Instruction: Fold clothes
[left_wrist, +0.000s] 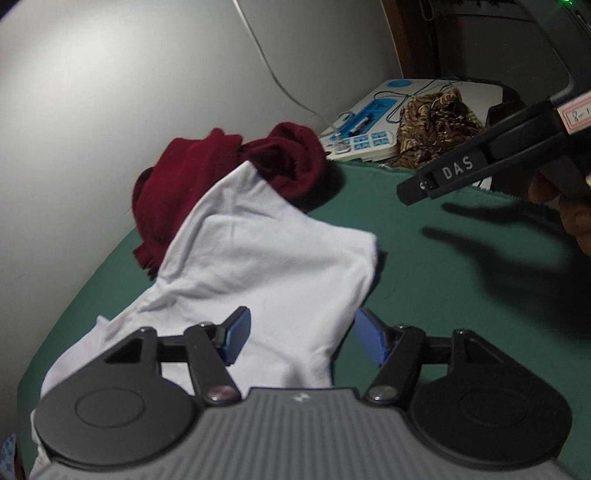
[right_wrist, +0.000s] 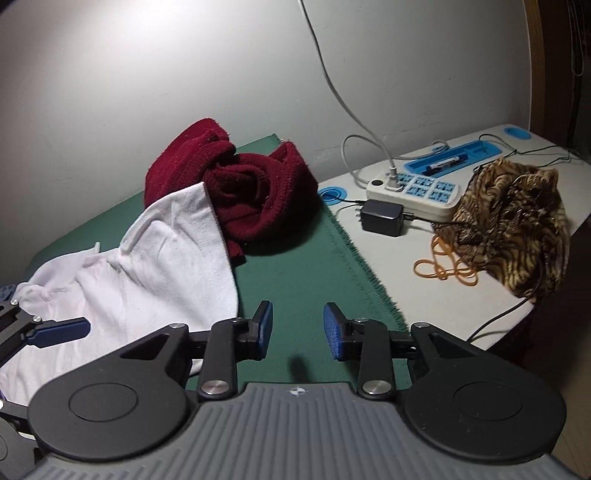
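The left gripper (left_wrist: 299, 338) hangs just over the near end of the white garment (left_wrist: 258, 266), its blue fingers (left_wrist: 236, 339) apart and empty. The right gripper (right_wrist: 297, 330) is likewise spread, over bare green cloth (right_wrist: 306, 280) on the bench. The garment lies rumpled, its far edge lapping the maroon knit (right_wrist: 240, 184). A pinch there could catch both fabrics, or gather several white layers and skew the fold; the cloth itself may bunch underneath.
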